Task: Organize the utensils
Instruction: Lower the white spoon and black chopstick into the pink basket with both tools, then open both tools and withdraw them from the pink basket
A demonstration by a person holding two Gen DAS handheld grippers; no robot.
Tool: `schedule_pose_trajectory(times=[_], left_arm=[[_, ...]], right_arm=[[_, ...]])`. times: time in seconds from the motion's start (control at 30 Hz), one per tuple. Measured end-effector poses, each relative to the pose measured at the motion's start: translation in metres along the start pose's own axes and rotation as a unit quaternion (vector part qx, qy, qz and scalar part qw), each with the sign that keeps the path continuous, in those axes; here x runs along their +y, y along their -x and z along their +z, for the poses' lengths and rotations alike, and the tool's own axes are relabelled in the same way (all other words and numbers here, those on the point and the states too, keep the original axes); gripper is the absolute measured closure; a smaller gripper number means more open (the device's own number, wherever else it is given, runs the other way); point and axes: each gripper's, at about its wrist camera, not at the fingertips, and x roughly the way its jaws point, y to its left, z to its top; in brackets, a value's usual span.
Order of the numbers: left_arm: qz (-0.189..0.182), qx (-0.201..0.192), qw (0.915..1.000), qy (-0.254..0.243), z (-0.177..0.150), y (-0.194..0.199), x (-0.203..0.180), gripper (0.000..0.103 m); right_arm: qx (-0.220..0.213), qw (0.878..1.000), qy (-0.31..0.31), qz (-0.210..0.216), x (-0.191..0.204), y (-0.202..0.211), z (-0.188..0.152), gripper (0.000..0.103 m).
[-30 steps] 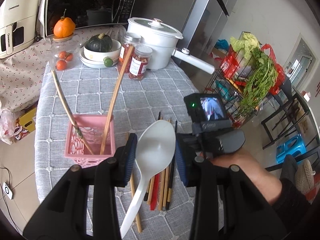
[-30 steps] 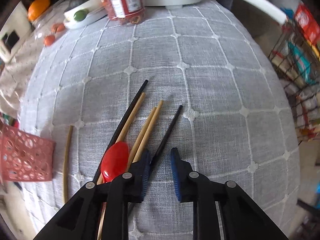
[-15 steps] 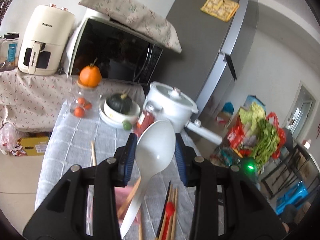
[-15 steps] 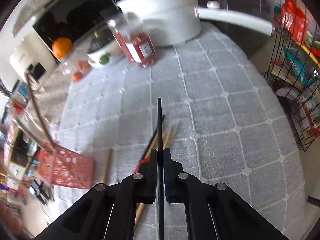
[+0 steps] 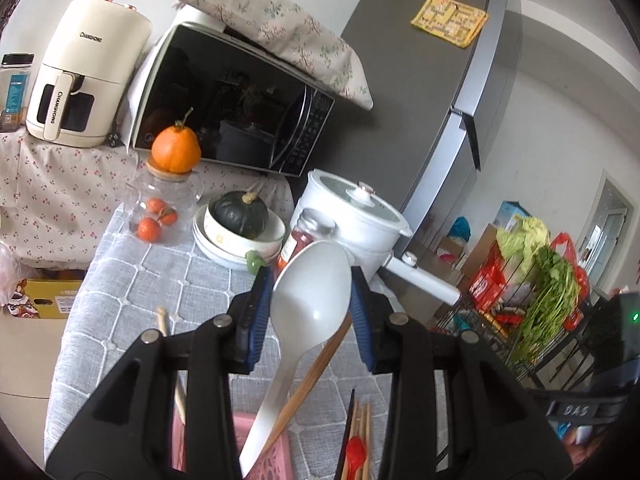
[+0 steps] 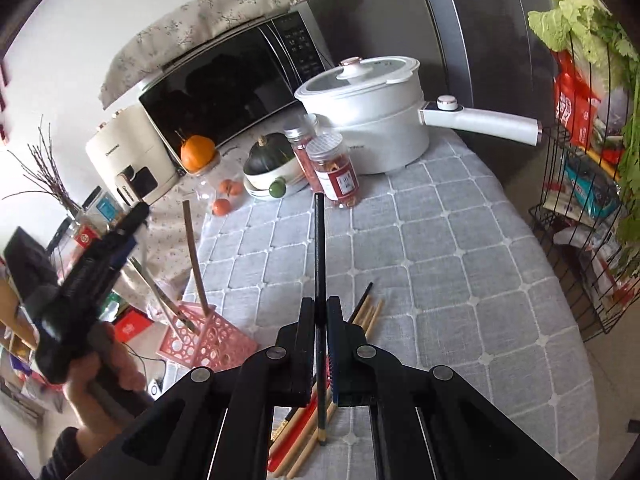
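My left gripper is shut on a white plastic spoon, its bowl between the blue pads and its handle hanging down toward the pink basket. Wooden utensils lean in that basket. My right gripper is shut on a black chopstick, held up above the table, pointing away. Below it, more chopsticks and a red spoon lie on the grey checked cloth. In the right wrist view the pink basket stands at left with two sticks in it, and a hand holds the left gripper beside it.
At the table's far end stand a white pot with a long handle, two red-filled jars, a bowl with a green squash and a glass jar topped by an orange. A microwave sits behind. A wire rack of vegetables stands right.
My right gripper closed on the black chopstick and lifted it off the cloth. My left gripper tilted upward with the white spoon, and the basket slid to the bottom of its view.
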Motion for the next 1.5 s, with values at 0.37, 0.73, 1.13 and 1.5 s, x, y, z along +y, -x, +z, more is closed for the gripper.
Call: schedule_pose_trajectory(times=[0.37,0.73,1.13,1.5], left_arm=[[0.039,0.082,0.9957,0.02,-0.008,0.016,0.001,0.045],[0.076,0.147,0.9862,0.005,-0.005,0.063,-0.001,0.021],[0.133,0.238,0.9619,-0.027,-0.031,0.081,0.042,0.02],[0.124,0.278,0.9515,-0.045,-0.044,0.075,0.041,0.02]], right_arm=[[-0.032,0.999,0.018,0.025,0.017,0.027,0.005,0.097],[-0.09,0.992,0.043,0.078,0.056,0.073,0.016,0.097],[-0.13,0.983,0.049,0.121,0.097,0.075,0.022,0.097],[-0.064,0.991,0.067,0.101,0.12,-0.001,0.018,0.097]])
